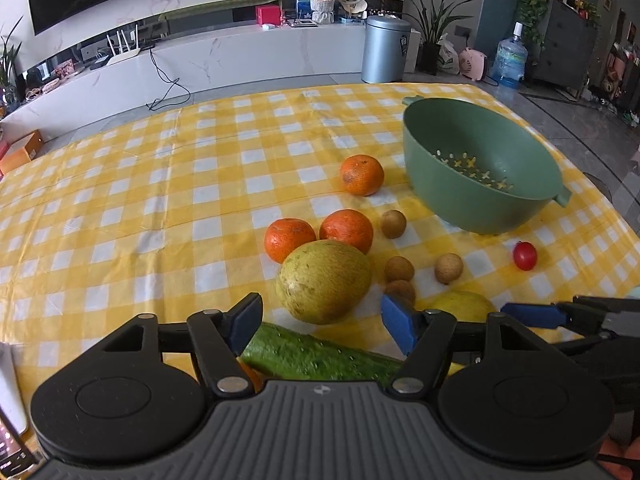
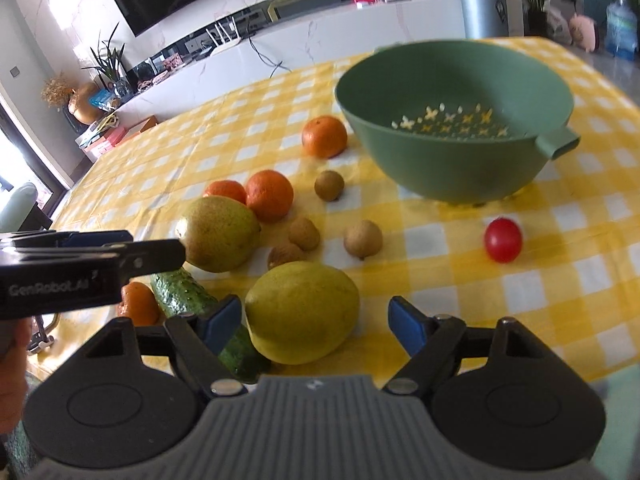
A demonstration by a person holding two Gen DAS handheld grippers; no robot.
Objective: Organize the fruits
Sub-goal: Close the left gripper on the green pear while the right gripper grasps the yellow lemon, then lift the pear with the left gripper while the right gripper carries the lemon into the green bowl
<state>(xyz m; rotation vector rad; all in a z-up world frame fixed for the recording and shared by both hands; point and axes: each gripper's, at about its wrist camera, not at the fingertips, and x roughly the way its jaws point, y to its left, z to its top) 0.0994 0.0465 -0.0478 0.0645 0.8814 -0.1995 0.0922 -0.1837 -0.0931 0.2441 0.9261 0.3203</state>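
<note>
My left gripper (image 1: 320, 326) is open, its blue pads on either side of a yellow-green pear (image 1: 322, 280) without touching it, above a cucumber (image 1: 316, 356). My right gripper (image 2: 316, 322) is open around a lemon (image 2: 302, 310), with a gap at the right pad. Three oranges (image 1: 362, 174) (image 1: 290, 238) (image 1: 346, 230), several brown longans (image 1: 393, 223) and a cherry tomato (image 1: 525, 255) lie on the yellow checked cloth. A green colander (image 1: 480, 168) stands empty at the far right. In the right wrist view the left gripper (image 2: 144, 246) reaches the pear (image 2: 218, 232).
Another small orange (image 2: 138, 304) lies under the left gripper beside the cucumber (image 2: 180, 292). The checked tablecloth (image 1: 160, 200) stretches bare to the left. A phone (image 1: 12, 452) lies at the near left corner. A hand (image 2: 12, 340) holds the left gripper.
</note>
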